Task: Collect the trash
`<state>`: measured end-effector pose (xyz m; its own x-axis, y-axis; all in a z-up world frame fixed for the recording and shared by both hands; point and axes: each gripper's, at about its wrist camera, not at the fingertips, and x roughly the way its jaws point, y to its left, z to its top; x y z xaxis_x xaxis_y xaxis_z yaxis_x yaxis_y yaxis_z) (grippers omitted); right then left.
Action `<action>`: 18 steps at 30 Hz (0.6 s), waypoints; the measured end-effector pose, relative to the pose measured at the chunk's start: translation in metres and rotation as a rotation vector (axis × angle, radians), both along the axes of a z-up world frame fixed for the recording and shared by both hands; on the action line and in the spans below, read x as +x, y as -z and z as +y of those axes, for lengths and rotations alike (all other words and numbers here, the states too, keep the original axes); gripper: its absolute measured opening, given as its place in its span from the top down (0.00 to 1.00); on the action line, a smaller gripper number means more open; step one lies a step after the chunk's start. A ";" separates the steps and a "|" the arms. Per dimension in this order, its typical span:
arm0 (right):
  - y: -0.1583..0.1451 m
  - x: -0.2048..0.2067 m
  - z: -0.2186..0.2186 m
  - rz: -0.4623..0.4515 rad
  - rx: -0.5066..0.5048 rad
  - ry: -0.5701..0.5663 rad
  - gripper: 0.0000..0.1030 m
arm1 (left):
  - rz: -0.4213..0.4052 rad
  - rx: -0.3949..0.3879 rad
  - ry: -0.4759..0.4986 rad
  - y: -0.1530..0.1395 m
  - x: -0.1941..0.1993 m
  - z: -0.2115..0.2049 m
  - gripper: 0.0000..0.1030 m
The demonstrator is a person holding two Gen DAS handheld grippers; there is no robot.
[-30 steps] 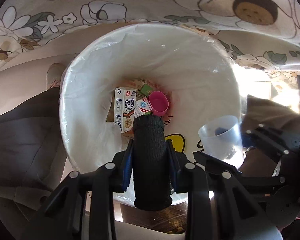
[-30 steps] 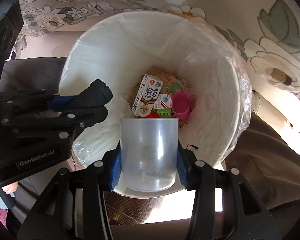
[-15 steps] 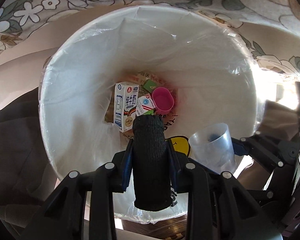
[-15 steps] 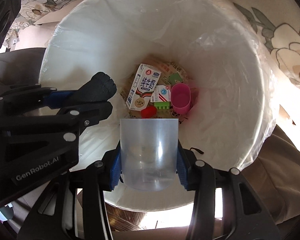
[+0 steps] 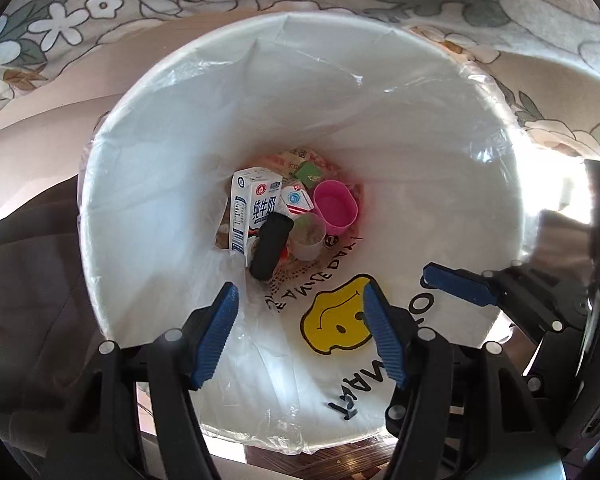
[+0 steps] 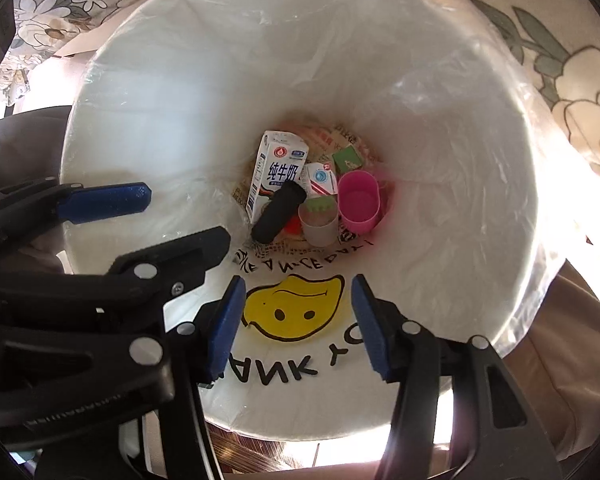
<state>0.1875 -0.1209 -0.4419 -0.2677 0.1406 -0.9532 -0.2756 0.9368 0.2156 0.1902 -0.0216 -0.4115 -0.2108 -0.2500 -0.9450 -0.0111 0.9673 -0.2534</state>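
trash in the bin, both tools empty.
left tool and right tool hang spread over it; sock and cup lie at the bottom. next likely: fetch more trash.

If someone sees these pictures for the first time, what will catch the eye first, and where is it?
The eye goes first to the big white bin lined with a plastic bag, which fills both views, and to the yellow smiley face printed on the bag's near side. At the bottom lies a small heap: a milk carton, a pink cup, a clear cup and a black tube. Both claws, left claw and right claw, hang open above it.
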 end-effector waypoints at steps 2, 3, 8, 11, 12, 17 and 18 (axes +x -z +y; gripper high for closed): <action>-0.001 0.000 -0.001 -0.005 -0.001 0.004 0.46 | 0.000 -0.008 -0.001 -0.002 0.000 0.000 0.35; -0.002 0.000 -0.003 -0.009 0.001 0.008 0.46 | -0.001 -0.010 0.000 -0.003 0.000 0.000 0.35; -0.013 0.001 -0.010 -0.028 0.005 0.024 0.46 | -0.024 0.004 0.008 -0.007 0.000 -0.001 0.35; -0.024 -0.001 -0.007 -0.055 0.009 0.020 0.46 | -0.055 0.005 0.007 -0.017 -0.001 0.000 0.35; -0.030 -0.002 -0.007 -0.066 0.012 0.018 0.46 | -0.067 0.007 0.007 -0.021 -0.001 0.002 0.35; -0.074 -0.010 -0.005 -0.176 0.004 -0.022 0.46 | -0.168 0.007 0.009 -0.061 -0.005 0.008 0.35; -0.086 -0.012 -0.006 -0.203 0.015 -0.024 0.46 | -0.186 -0.005 0.011 -0.071 -0.008 0.010 0.35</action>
